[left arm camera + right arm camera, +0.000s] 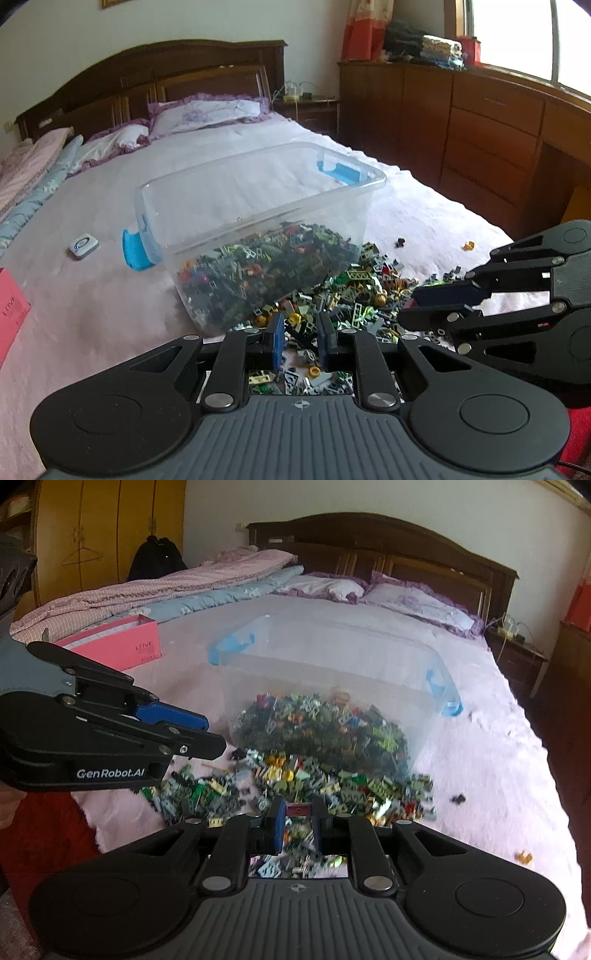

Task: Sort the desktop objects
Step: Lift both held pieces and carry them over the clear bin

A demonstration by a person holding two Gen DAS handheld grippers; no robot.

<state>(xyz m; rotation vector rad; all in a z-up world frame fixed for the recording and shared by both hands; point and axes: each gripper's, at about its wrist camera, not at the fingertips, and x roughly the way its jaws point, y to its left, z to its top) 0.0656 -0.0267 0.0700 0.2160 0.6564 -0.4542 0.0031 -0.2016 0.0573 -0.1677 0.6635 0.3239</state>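
A clear plastic bin [258, 192] [332, 664] with blue latches lies tipped on the bed. Small toy bricks fill its low side and spill out into a pile [369, 295] [295, 775] in front of both grippers. My right gripper [298, 812] hangs over the pile's near edge, shut on a small maroon brick [298, 809]. Beside it on the left, my left gripper [301, 332] holds its pads a narrow gap apart above the pile. Against the clutter I cannot make out whether a brick is pinched there. Each gripper shows from the side in the other's view [406, 310] [218, 738].
A pink box [122, 646] stands on the bed to the left, with a small white device [83, 245] near it. Stray bricks [399, 242] [469, 245] lie right of the bin, toward the bed's right edge. Folded quilts [147, 587] and pillows [207, 110] lie further back. Wooden cabinets [480, 122] line the right wall.
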